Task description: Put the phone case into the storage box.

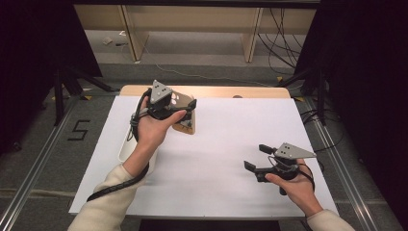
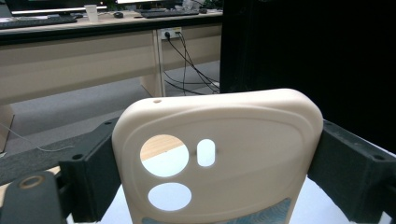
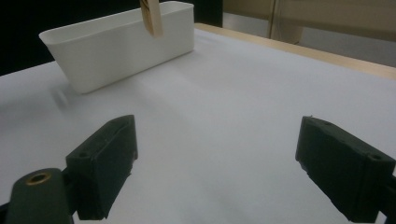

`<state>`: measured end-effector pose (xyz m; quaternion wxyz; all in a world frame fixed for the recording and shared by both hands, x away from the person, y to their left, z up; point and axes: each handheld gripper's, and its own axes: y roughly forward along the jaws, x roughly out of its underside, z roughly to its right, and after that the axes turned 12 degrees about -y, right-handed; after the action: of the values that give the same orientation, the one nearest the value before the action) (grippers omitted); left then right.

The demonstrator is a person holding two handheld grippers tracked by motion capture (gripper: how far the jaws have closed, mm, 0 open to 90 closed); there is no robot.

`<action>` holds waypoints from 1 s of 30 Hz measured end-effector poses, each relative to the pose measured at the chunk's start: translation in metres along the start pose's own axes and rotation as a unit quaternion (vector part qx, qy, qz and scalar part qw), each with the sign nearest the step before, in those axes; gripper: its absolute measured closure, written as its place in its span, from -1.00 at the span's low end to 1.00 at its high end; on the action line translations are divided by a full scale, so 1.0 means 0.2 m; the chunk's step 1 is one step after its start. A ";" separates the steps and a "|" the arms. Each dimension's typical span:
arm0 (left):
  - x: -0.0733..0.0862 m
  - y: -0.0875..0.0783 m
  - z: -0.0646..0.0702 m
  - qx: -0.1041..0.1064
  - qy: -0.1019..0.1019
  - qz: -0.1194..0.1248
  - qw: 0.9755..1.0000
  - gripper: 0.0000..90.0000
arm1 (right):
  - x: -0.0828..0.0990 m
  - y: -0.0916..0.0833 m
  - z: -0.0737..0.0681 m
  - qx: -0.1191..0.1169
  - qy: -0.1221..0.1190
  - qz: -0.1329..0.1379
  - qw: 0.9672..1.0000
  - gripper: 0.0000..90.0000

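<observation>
In the left gripper view we see the two black jaws pressed against the sides of a cream phone case (image 2: 219,154), one jaw on each long edge, so the left gripper (image 1: 185,113) is clamped on it. The case stands upright between them with its camera cut-outs — two round holes and a small oval slot — facing us, and a patterned blue strip at its lower edge. From the high view we find that gripper lifted above the far left part of the table, the left hand (image 1: 151,126) wrapped around its body and its black cable trailing down along the cream sleeve. Under the forearm lies a white bin (image 3: 119,42), resting on the white sheet (image 1: 216,144) that covers the table; in the right gripper view the case's lower end hangs just above the bin's rim. The right gripper (image 1: 256,159) has its jaws spread wide with nothing between them — it hovers low over the sheet at the near right, held by the right hand (image 1: 293,185), well apart from the bin.
</observation>
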<state>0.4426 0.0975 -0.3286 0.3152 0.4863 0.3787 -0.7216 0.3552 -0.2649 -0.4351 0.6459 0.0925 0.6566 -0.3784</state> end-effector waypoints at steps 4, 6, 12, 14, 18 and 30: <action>0.00 0.00 -0.01 -0.004 -0.001 0.001 1.000 -0.76 | 0.00 0.00 0.00 -0.001 -0.001 0.000 1.000 -0.70; -0.01 0.00 -0.02 -0.005 0.000 0.001 1.000 -0.76 | 0.00 0.00 0.00 -0.001 0.000 0.000 1.000 -0.70; -0.02 -0.01 -0.04 -0.011 0.001 0.004 1.000 -0.76 | 0.00 0.00 0.00 -0.002 0.000 0.000 1.000 -0.69; -0.02 -0.02 -0.04 -0.013 0.000 0.004 1.000 -0.76 | 0.00 0.00 0.00 -0.002 0.001 0.000 1.000 -0.69; -0.03 -0.02 -0.06 -0.017 0.000 0.006 1.000 -0.76 | 0.00 0.00 0.00 -0.003 0.001 -0.001 1.000 -0.69; -0.04 -0.04 -0.09 -0.030 0.000 0.012 0.999 -0.76 | 0.00 0.00 0.00 -0.003 0.001 0.000 1.000 -0.68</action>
<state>0.4481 0.1175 -0.3230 0.3383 0.4807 0.3947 -0.7062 0.3556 -0.2649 -0.4360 0.6453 0.0906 0.6587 -0.3762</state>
